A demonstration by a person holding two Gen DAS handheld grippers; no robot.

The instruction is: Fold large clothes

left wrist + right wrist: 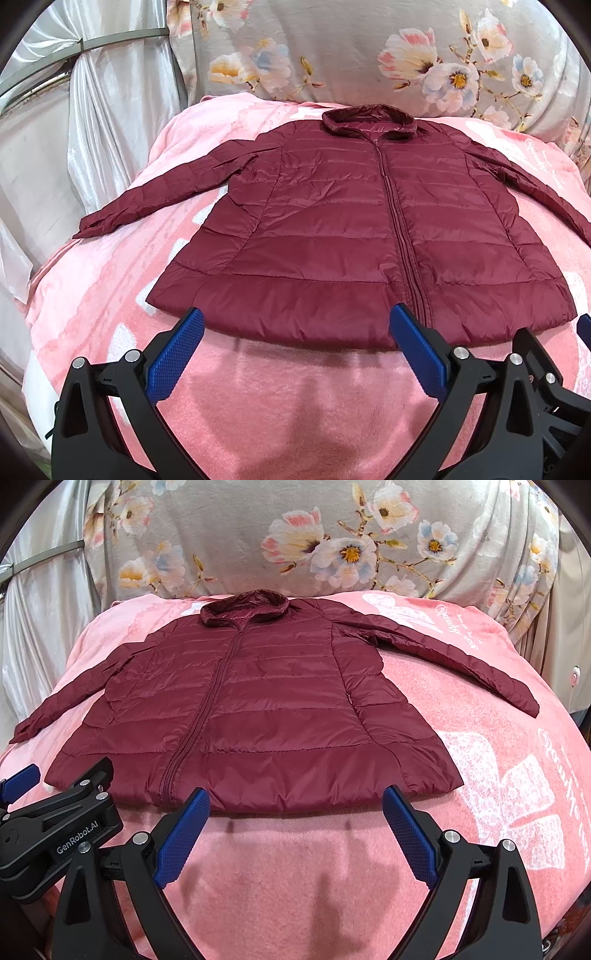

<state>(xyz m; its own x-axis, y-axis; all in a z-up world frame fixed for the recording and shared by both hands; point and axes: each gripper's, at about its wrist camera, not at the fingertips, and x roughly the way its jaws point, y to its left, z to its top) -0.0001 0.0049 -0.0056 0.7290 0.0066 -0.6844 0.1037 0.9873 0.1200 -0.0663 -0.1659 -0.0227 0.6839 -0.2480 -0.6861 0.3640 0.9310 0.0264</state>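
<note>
Left wrist: jacket [332, 229] flat on pink blanket [288, 398], floral cover [332, 48] behind, both tools [295, 325] [295, 801] apart.

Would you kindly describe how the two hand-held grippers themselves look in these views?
Both match: the left hand-held gripper and right hand-held gripper have black forked plastic frames with silver bolts and two blue fingers with dimpled pads. White "GenRobot.AI" lettering marks the left one's body. No cables or sleeves show.

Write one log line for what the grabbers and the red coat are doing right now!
stage: not started | jacket: flat, zipped, sleeves spread on pink blanket | left gripper: open, empty | right gripper: open, empty
</note>
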